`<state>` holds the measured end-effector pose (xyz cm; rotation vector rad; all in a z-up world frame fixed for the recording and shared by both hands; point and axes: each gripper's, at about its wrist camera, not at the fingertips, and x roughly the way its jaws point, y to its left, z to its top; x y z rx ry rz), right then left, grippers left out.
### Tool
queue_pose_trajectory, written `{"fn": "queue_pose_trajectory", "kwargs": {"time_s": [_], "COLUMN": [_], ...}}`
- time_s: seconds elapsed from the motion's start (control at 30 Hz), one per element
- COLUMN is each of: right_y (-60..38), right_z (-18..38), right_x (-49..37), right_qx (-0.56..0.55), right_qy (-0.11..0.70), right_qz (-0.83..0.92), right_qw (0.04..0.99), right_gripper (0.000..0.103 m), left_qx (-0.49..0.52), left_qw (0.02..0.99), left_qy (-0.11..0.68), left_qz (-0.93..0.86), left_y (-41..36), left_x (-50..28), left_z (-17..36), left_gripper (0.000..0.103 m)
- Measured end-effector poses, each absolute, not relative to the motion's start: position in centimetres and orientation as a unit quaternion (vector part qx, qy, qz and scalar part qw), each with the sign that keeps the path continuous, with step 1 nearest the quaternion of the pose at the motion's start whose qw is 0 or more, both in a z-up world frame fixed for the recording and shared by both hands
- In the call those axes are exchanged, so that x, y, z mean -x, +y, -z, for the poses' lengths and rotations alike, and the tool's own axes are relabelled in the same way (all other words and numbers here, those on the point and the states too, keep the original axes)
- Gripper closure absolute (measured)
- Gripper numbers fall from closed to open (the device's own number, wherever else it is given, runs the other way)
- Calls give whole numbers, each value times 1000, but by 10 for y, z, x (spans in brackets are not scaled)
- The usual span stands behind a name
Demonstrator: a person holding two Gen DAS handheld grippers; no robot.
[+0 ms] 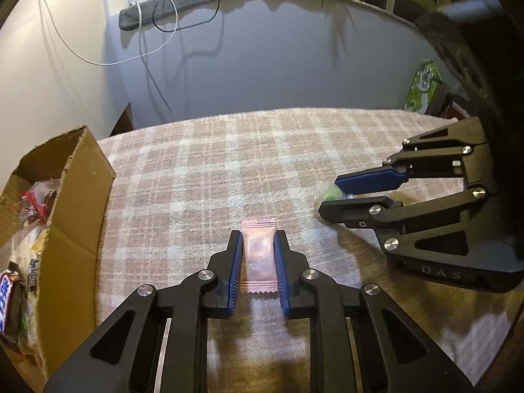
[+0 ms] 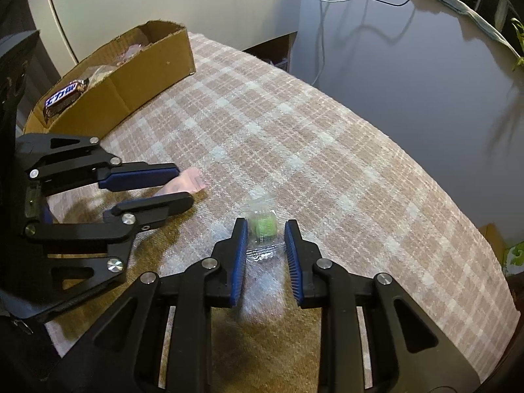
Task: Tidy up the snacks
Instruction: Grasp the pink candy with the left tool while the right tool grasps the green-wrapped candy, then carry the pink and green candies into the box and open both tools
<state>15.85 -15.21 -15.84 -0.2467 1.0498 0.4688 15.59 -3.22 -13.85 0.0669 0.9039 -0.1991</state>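
- The cardboard box (image 2: 124,65) is sitting at the far-left corner of the plaid-covered tabletop (image 2: 327,150), top open, one side wall torn ragged.
- Inside the box a Snickers bar (image 2: 65,96) is lying at the near end, with a pile of other wrapped snacks (image 1: 32,209) behind it; I can't really make out what those are.
- The left gripper (image 1: 258,239) is hovering low to the right of the box, and its blue-padded fingers (image 1: 236,262) are sitting right up against both long sides of a pink snack packet (image 1: 258,255). They're looking pretty much closed on it, with the packet lying flat on the cloth.
- The right gripper (image 2: 265,229) is further right of the box, well apart from it, fingers (image 2: 240,255) spread to either side of a small green candy (image 2: 264,226) in a clear wrapper. There's a gap on both sides, so they're open and not touching it.
- Between the box and the two grippers the cloth is lying bare, and the same goes for the stretch beyond the grippers out to the far edge of the tabletop.
- Past that far edge a grey wall (image 1: 262,65) is standing with white and black cables (image 1: 147,32) dangling down it.
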Motion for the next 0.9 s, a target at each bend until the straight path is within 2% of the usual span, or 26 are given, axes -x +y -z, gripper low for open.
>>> {"fn": "queue_pose_trajectory", "kwargs": {"time_s": [0.47, 0.9], "right_y": [-154, -109], "right_z": [123, 88], "right_x": [-135, -126], "right_qx": [93, 90], "right_qy": [471, 440], "right_qz": [-218, -240], "right_qw": [850, 861], "right_gripper": [79, 79], "left_qx": [2, 17], "left_qw": [916, 936], "left_qy": [388, 344], "left_qz": [103, 76], "left_y": [-13, 28], "left_x": [-120, -77], "left_z": [94, 64], "left_gripper": [85, 85]}}
